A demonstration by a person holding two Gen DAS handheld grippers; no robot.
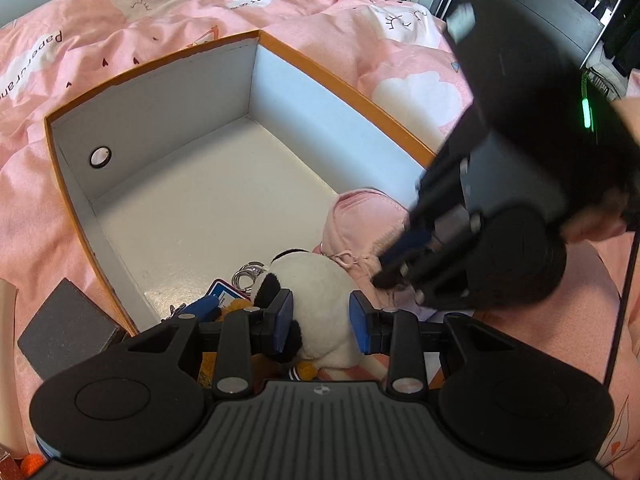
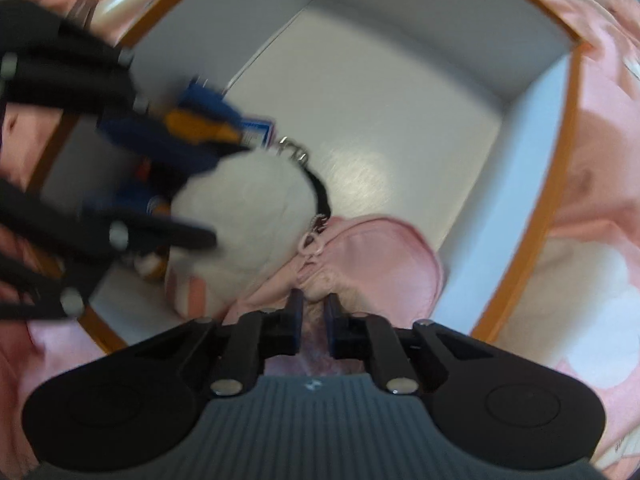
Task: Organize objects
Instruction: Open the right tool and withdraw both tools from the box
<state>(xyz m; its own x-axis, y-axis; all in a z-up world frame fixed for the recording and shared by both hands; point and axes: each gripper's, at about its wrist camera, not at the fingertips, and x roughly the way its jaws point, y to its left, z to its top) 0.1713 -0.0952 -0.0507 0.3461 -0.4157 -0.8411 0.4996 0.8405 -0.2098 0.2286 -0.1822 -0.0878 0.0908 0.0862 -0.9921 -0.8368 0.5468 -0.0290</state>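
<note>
An orange-edged white box (image 1: 168,92) lies on a pink quilt. Inside its near corner lie a panda plush (image 1: 320,284), a pink plush garment (image 1: 360,216), a metal key ring (image 1: 248,272) and a blue tag (image 1: 222,294). My left gripper (image 1: 320,320) is closed on the panda plush, one pad on each side. My right gripper (image 2: 313,316) is shut on the pink garment (image 2: 380,256) and also shows in the left wrist view (image 1: 394,276). The panda (image 2: 244,204) and the box (image 2: 560,128) show in the right wrist view.
A dark grey block (image 1: 68,328) lies on the quilt (image 1: 280,4) left of the box. A roll-like beige object (image 1: 6,344) is at the far left. Dark furniture (image 1: 568,8) stands at the back right.
</note>
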